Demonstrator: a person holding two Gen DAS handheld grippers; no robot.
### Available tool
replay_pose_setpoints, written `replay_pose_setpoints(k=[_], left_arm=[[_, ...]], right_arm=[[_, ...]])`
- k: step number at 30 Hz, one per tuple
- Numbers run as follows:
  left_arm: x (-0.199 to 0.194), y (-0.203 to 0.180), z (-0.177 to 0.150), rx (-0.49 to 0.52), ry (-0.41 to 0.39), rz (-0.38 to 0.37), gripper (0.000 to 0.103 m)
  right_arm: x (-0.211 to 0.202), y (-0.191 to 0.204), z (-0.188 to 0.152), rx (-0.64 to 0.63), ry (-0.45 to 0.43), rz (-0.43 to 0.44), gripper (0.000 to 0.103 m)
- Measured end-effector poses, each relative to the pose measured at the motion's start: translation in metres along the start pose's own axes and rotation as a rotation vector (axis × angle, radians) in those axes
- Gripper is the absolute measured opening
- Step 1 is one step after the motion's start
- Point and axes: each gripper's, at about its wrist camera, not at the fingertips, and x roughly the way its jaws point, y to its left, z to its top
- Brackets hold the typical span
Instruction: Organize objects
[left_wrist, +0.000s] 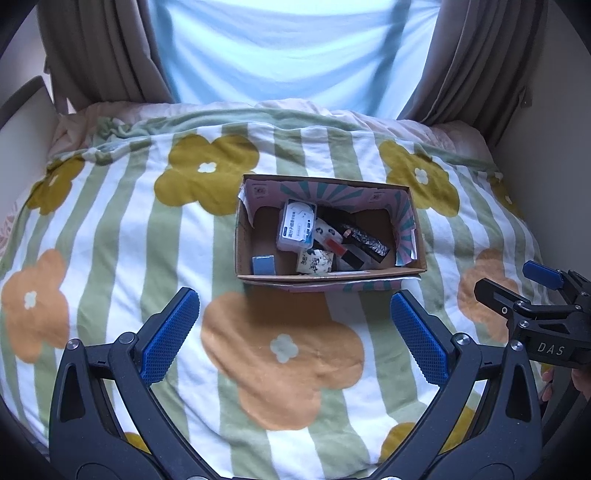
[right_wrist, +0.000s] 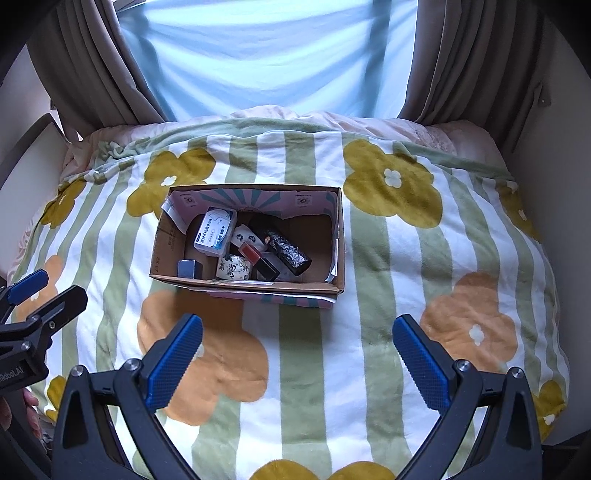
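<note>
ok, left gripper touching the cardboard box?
Apart. In the left wrist view the left gripper, jaws open and empty, sits short of the cardboard box, with a strip of flowered blanket plainly visible between them.

a flowered, striped blanket (right_wrist: 369, 258) (covering a bed) carries one open cardboard box (right_wrist: 162, 254).

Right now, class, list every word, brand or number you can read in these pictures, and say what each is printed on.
"DAS": on the right gripper body.
"Robot.AI", start cut off: on the left gripper body.
White case in the cardboard box: Chinese print, too small to read.
Box wall: small print, too blurred to read.
</note>
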Motion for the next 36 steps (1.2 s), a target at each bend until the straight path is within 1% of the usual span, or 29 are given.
replay_pose_setpoints(k=[5, 30, 36], left_arm=[[-0.002, 0.0021, -0.0002, -0.007, -0.002, 0.014, 0.103], [-0.0016, 0.0023, -0.001, -0.011, -0.004, 0.007, 0.103], [-0.001, 0.0007, -0.0015, -0.017, 0.005, 0.007, 0.103]], right_arm=[[-0.0018, -0.0003, -0.0001, -0.005, -0.003, -0.013, 0.103], [-0.005, -0.0019, 0.0001, 0.004, -0.011, -0.02, 0.103], [-0.0052, -0.0028, 0.0009, 0.01, -0.011, -0.013, 0.103]])
